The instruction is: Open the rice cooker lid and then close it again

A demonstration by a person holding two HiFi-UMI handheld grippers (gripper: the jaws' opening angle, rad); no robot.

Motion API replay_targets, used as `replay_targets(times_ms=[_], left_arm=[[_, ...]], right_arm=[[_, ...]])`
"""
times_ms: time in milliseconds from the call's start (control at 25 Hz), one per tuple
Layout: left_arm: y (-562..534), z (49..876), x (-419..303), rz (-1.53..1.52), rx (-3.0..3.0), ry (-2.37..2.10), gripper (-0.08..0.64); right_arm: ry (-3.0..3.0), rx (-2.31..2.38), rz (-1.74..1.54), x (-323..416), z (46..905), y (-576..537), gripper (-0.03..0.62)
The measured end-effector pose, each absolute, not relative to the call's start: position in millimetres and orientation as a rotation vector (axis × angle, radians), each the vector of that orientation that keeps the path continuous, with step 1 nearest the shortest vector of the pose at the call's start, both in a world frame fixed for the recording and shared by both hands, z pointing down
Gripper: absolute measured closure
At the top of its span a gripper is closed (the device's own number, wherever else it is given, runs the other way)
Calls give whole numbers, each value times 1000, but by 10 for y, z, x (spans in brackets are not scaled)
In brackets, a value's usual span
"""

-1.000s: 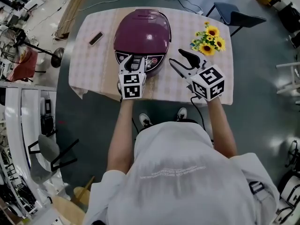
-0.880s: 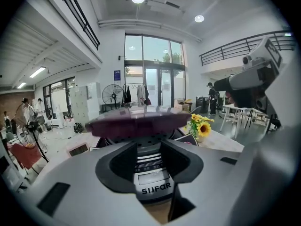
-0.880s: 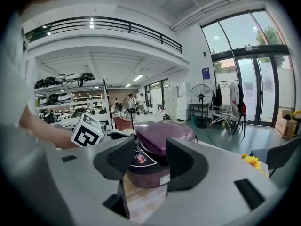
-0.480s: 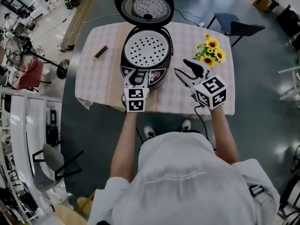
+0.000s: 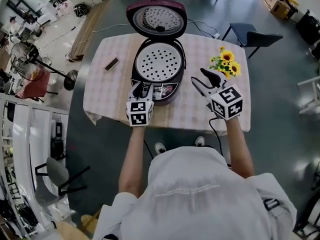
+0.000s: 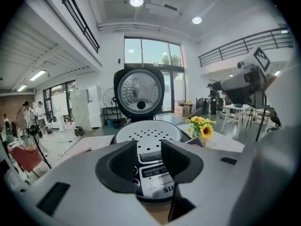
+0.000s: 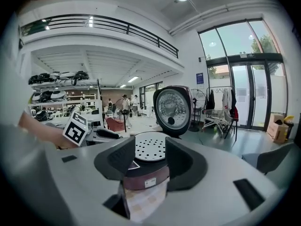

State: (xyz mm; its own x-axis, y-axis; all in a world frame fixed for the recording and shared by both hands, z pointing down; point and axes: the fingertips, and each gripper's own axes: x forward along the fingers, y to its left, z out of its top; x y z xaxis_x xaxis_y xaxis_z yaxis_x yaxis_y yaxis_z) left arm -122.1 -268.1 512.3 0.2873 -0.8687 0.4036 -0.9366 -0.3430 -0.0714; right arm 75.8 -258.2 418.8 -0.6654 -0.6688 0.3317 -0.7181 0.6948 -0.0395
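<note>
The purple rice cooker [image 5: 159, 64] stands open on the table, its perforated inner plate [image 5: 159, 60] bare. The lid [image 5: 156, 18] is swung up behind it; it also shows in the left gripper view [image 6: 138, 92] and the right gripper view [image 7: 172, 108]. My left gripper [image 5: 142, 88] is at the cooker's front control panel [image 6: 153, 172], jaws apart with nothing between them; whether it touches the panel I cannot tell. My right gripper [image 5: 204, 80] hovers to the right of the cooker, open and empty. Its jaws have just been closing a little.
A bunch of yellow sunflowers [image 5: 226, 61] lies on the checked tablecloth [image 5: 102, 91] just beyond the right gripper. A small dark block [image 5: 111, 64] lies at the table's left. A dark chair [image 5: 252, 30] stands behind the table's right corner.
A second ago the lid was shut; it then sprang up and now stands open behind the pot. The right gripper has drifted slightly; the left stays at the front panel.
</note>
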Motion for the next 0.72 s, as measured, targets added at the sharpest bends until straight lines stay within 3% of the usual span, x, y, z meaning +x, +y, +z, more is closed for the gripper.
replay_targets(times_ms=[280, 720], left_arm=[[-2733, 4702, -1431, 455, 2412, -1675, 437], [-2691, 4083, -1603, 443, 2510, -1715, 485]], right_arm=[[-2598, 1141, 161, 838, 4053, -2753, 420], [-2635, 1166, 56, 784, 3689, -2930, 433]])
